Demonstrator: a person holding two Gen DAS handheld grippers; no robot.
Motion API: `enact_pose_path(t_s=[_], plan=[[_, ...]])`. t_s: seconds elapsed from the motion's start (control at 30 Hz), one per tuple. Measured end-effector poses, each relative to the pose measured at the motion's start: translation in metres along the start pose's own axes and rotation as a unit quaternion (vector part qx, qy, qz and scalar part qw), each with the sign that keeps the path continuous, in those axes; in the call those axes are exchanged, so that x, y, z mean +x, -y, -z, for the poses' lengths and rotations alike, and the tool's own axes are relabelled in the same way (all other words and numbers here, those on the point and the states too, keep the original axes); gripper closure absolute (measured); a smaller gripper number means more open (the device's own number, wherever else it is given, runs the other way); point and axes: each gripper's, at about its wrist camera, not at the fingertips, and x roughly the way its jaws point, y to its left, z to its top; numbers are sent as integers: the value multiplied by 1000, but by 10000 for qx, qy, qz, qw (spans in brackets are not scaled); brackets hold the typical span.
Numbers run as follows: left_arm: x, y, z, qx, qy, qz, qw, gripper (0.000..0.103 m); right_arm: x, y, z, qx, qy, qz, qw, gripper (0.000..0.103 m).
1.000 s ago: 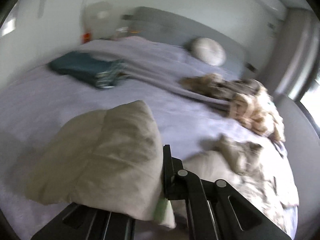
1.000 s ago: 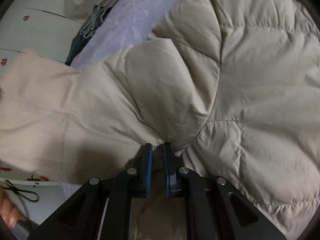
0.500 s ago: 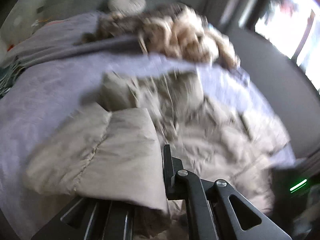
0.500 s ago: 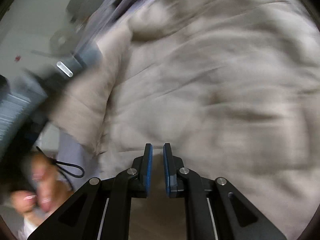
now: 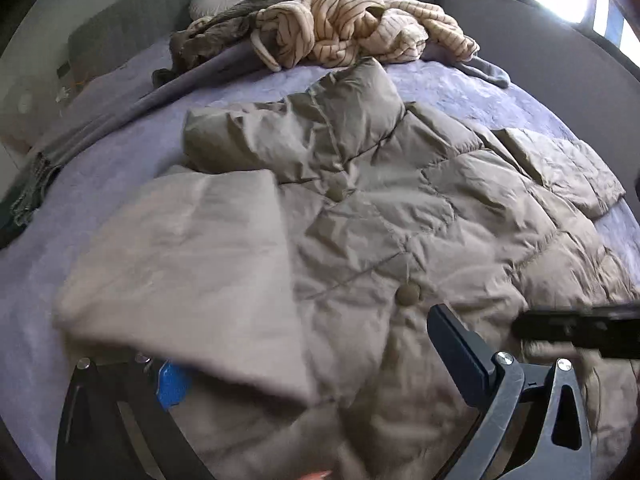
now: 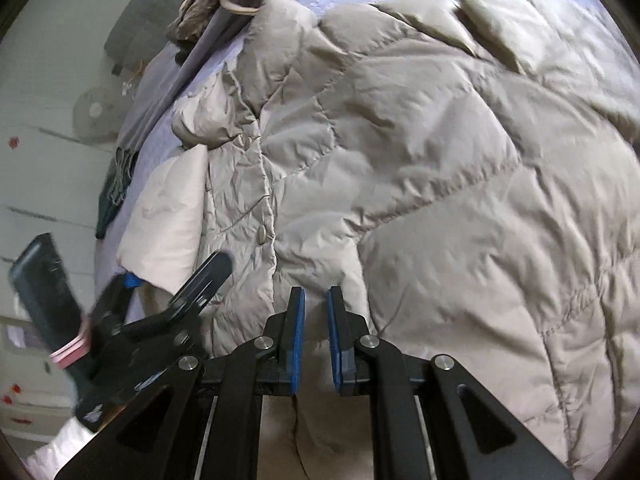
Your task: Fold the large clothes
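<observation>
We have just spread the beige quilted puffer jacket (image 5: 400,208) flat on the lavender bed (image 5: 100,176), near its front edge. Our left hand-held gripper (image 5: 304,376) is opening now and lets the sleeve go. The right hand-held gripper (image 6: 316,344) is nearly closed, pinching the jacket hem. We judge the jacket is now ready for the first fold.

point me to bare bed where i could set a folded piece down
Bare purple bedspread lies beside the beige puffer coat, bordered by the grey throw. A narrower strip runs between the coat's collar and the striped knit pile. The coat fills the rest.
</observation>
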Motion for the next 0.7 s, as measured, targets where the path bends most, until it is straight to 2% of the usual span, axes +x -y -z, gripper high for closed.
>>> enact_pose_path(t_s=[0.07,0.1,0.13,0.17,0.2,0.27,0.33,0.4,0.43,0.5,0.53,0.57,0.6,0.63,0.67,0.7], plan=[[-21,-21,3,-273,150,109,9995,0,-6,-7,5,-307,-11,180,9994,84],[-34,-36,8,-491,223,110,9985,0,-9,-11,8,-452,-1,250,9987,69],[-41,-55,7,-672,262,88,9974,0,-12,-20,8,-652,31,339,9973,47],[-45,-70,9,-849,285,85,9959,0,-15,-30,8,-880,99,395,9953,39],[-52,-91,12,-1098,293,120,9934,0,-17,-40,9,-1097,170,426,9929,35],[-54,-135,14,-1680,280,248,9851,0,-17,-69,11,-1696,274,569,9835,35],[-47,-185,22,-2450,221,350,9686,0,-9,-104,16,-2396,356,802,9669,34],[-29,-229,32,-3204,99,667,9449,0,2,-134,23,-2994,436,1068,9471,34],[-17,-251,39,-3573,8,896,9297,1,11,-150,29,-3327,491,1220,9338,34],[6,-272,48,-3951,-189,1271,9096,8,27,-173,38,-3832,555,1466,9103,34],[14,-276,51,-4046,-250,1454,9025,11,35,-184,44,-4083,575,1556,8977,34],[24,-280,54,-4144,-333,1724,8930,17,38,-191,49,-4247,593,1631,8885,34],[34,-282,56,-4235,-409,1956,8836,44,46,-200,53,-4428,613,1756,8771,34],[44,-282,57,-4344,-505,2134,8736,60,55,-208,56,-4591,654,1902,8653,34],[49,-282,58,-4389,-536,2192,8697,75,62,-214,58,-4729,707,2047,8541,34],[46,-282,57,-4378,-430,2049,8743,81,67,-220,61,-4840,764,2179,8440,34]])
